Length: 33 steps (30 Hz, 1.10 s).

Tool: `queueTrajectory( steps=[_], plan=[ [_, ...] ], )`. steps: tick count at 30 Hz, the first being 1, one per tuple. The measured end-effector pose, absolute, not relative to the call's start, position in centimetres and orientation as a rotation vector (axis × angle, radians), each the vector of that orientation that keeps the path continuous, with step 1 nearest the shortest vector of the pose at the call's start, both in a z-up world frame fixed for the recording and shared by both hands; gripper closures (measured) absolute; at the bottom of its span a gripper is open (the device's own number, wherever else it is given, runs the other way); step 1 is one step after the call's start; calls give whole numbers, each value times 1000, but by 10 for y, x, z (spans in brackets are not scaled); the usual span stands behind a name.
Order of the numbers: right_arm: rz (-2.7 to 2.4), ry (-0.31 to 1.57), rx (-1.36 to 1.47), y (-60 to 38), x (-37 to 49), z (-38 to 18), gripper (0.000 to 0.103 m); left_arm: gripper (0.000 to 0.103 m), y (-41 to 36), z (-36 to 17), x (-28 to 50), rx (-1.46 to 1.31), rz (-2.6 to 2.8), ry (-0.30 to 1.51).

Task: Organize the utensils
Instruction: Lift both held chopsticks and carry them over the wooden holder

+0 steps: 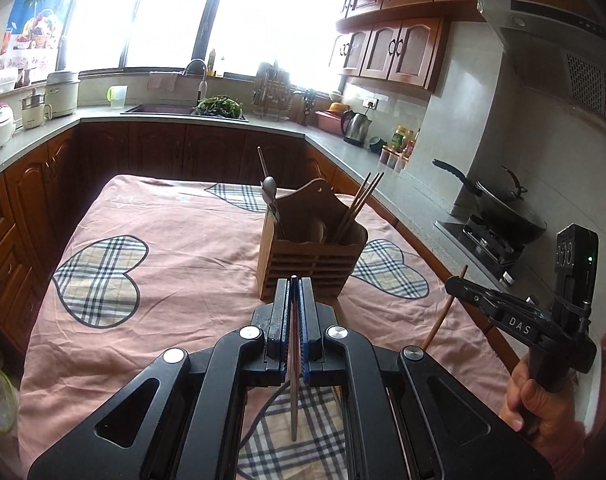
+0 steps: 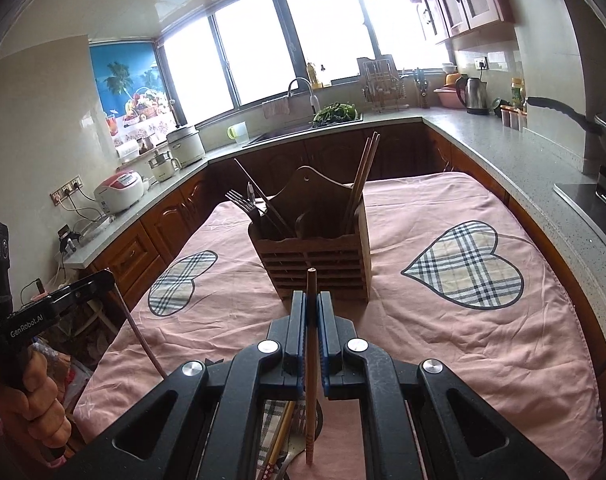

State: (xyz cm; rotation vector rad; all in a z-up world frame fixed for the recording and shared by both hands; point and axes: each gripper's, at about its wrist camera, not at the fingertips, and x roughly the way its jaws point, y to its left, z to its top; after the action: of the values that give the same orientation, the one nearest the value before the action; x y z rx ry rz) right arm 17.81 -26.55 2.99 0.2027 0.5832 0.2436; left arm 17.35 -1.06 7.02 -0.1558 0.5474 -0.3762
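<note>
Wooden caddy (image 2: pixel 311 248) stands upright mid-table on the pink cloth (image 2: pixel 443 344), ahead of both my grippers. Its compartments already carry stock: forks (image 2: pixel 239 202) and a spoon (image 1: pixel 269 188) on the left side, a bundle of brown chopsticks (image 2: pixel 363 176) leaning out of the right side.

Right gripper (image 2: pixel 311 312): jaws nearly closed, clamped on a single wooden chopstick (image 2: pixel 311 344) that runs up between the blue pads, its top end poking out above the tips. Below it, loose utensils (image 2: pixel 287 448) lie on the cloth near my base; I make out a fork and more chopsticks.

Left gripper (image 1: pixel 294 300): jaws likewise pressed almost together on a thin rod-like utensil (image 1: pixel 294 392), probably another chopstick; its kind I cannot confirm.

Step in hand, as I judge it: transfer, both pieces lifted, neither delivered. The caddy is near but not touched.

Next move calls for carrying the right-hand chopstick over the right compartment, tipping it toward upright, and lowering it in beside the bundle before releasing. Risk: the stick catching on the caddy's raised back panel or the leaning bundle.
</note>
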Motion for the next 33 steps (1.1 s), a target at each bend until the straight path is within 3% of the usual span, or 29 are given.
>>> queueTrajectory(
  steps=[33],
  plan=[
    [219, 366, 267, -284, 230, 99, 98, 100, -2, 141, 233, -298, -337, 342]
  ],
)
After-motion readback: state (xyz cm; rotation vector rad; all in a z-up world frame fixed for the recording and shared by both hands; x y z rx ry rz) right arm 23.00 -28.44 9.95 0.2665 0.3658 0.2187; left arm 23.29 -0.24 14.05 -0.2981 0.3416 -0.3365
